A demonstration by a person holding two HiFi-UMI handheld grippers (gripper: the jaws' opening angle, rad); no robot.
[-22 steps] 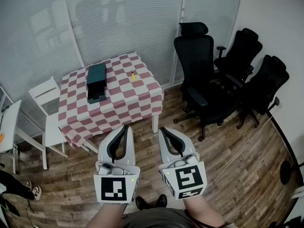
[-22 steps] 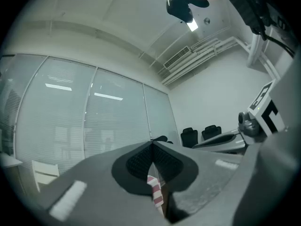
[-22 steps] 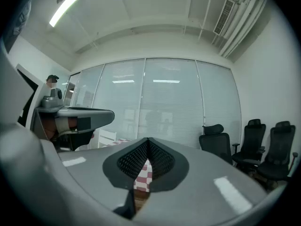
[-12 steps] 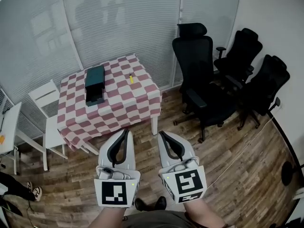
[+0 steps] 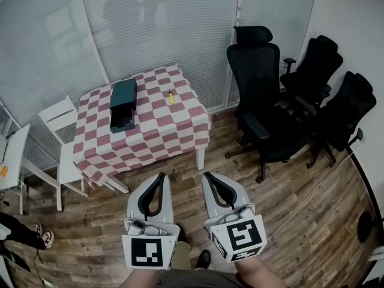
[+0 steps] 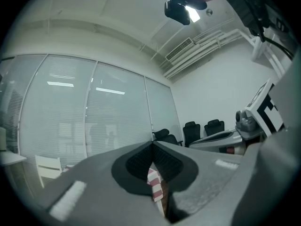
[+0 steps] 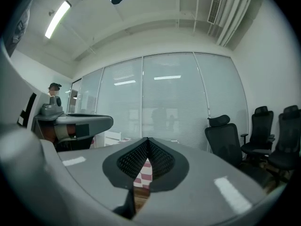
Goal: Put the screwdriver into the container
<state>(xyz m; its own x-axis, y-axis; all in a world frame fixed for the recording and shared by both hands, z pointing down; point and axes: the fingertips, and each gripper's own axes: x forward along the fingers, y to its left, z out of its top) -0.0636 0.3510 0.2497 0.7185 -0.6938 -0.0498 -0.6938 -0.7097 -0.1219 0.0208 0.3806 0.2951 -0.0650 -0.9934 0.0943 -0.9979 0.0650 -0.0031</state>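
Two hand-held grippers hover level over a wooden plank floor [image 5: 288,221], side by side, with a square counter [image 5: 180,138] draped in a red-and-white checked cloth standing beyond them toward the far wall of frosted glass panels [image 5: 150,23].

The left gripper [image 5: 160,176] has its grey fingers [image 6: 164,161] closed tip to tip on nothing. The right gripper [image 5: 207,175] is closed the same way, its ribbed dark pads [image 7: 131,161] meeting at the front and holding nothing.

The small yellow screwdriver [image 5: 170,97] lies on the far right part of the counter. It is well apart from both sets of fingers, ahead of them and past the counter's near edge, roughly in line with the gap between the two grippers.

The dark green box-shaped container [image 5: 123,104] rests on the far left part of the cloth, near the screwdriver but not touching it.

In each gripper view a strip of the checked cloth shows through the slot below the closed tips; the screwdriver cannot be made out there.

Black office chairs [image 5: 264,101] crowd the right of the room. A white chair [image 5: 57,125] stands at the counter's left.
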